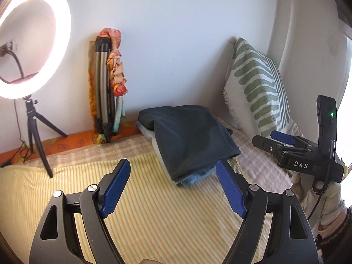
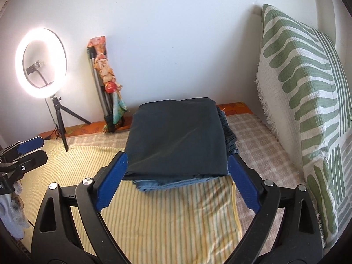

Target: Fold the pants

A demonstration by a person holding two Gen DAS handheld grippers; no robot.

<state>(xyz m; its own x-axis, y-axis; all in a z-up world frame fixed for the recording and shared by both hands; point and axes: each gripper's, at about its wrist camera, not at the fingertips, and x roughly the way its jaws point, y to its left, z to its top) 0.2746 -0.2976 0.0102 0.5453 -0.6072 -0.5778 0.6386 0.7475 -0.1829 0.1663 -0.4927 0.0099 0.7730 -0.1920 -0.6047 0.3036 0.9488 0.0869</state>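
Note:
The dark navy pants [image 2: 178, 132] lie folded into a flat rectangle on top of a small pile of folded clothes, with a light blue garment [image 2: 154, 183] showing underneath. In the left wrist view the pants [image 1: 187, 136] sit ahead and slightly right. My right gripper [image 2: 177, 157] is open, its blue pads [image 2: 242, 182] wide apart and level with the pile's near edge, pressing on nothing. My left gripper [image 1: 173, 165] is also open and holds nothing. Each gripper shows in the other's view: the right gripper [image 1: 270, 139] at the right edge, the left gripper [image 2: 37, 150] at the left edge.
The pile rests on a yellow striped sheet [image 2: 154, 220] over a checked cloth [image 2: 253, 136]. A lit ring light [image 1: 33, 41] on a small tripod stands at the left. A folded stand with floral cloth [image 1: 110, 83] leans on the wall. A green-patterned cushion [image 2: 308, 88] stands on the right.

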